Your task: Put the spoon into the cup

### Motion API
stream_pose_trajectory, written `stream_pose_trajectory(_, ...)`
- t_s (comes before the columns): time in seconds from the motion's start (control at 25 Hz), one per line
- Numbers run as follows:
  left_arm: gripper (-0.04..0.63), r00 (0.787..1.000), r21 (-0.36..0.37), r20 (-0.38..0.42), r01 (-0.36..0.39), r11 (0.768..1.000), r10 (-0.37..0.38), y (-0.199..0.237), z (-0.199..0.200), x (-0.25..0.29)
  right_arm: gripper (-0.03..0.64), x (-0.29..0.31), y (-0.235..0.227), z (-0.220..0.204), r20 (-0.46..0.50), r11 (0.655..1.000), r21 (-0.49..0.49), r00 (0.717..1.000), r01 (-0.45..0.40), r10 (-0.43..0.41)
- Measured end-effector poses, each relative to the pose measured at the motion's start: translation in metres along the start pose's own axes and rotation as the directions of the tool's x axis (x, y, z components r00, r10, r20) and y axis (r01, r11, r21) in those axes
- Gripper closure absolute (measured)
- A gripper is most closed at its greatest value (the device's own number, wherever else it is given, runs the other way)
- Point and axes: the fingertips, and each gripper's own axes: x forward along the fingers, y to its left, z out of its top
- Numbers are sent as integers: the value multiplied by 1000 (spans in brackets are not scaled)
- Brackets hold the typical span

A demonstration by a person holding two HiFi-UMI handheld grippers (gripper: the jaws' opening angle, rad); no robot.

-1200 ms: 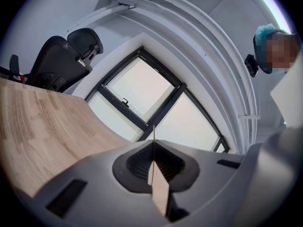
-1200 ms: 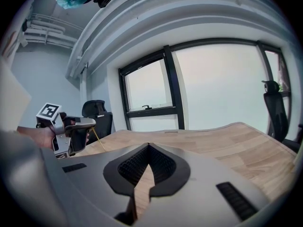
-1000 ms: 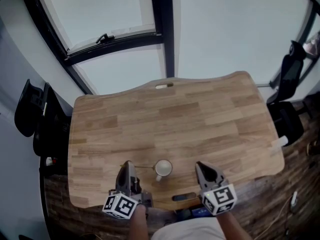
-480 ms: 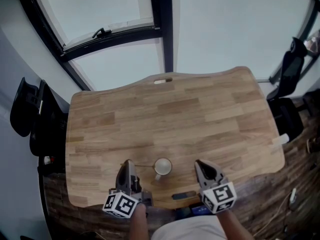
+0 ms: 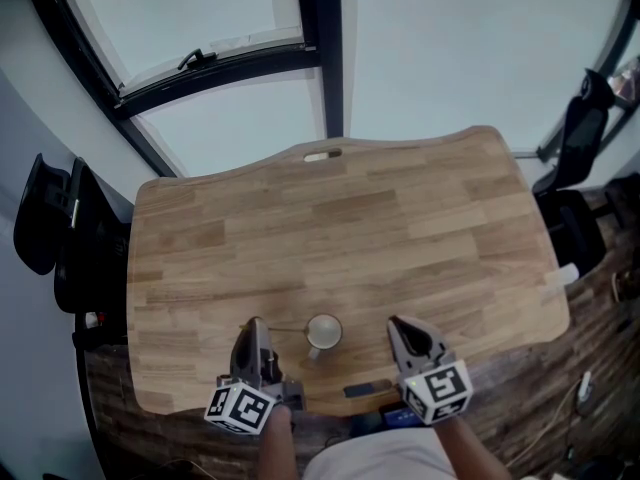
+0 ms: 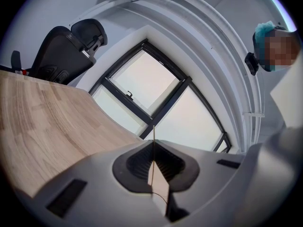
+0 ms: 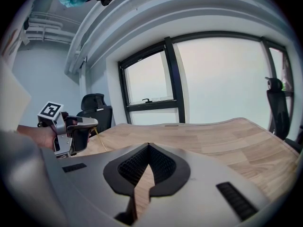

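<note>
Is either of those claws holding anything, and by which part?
The left gripper has its fingers shut on the spoon, gripping the thin handle at the end away from the cup. The right gripper holds nothing.

Flat, cool daylight poured in through the big window (image 5: 240, 128), its panes bright and washed out, with no detail beyond them. The wooden table (image 5: 400, 228) sat evenly lit, hardly a shadow on it. Both gripper views bulged hard, fisheye, with black corners. Up close the left gripper (image 6: 153, 144) went soft and grey, the spoon (image 6: 154, 134) a mere sliver. The head view looked slightly soft throughout.
</note>
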Motion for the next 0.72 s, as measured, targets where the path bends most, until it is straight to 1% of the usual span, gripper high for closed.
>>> stream_pose_trajectory(0.44, 592, 1000, -16, -23, -11, 1000, 11, 8, -10, 6, 620, 7, -7, -2, -14, 1000, 2, 1000, 8, -8)
stream_pose_trajectory(0.6, 592, 999, -20, -29, -15, 1000, 14, 10, -13, 7, 620, 7, -7, -8, -38, 1000, -1, 999, 3, -3)
stream_pose_trajectory(0.72, 592, 999, -26, -31, -18, 1000, 17, 12, -14, 8, 620, 8, -10, -8, -19, 1000, -8, 1000, 14, -14)
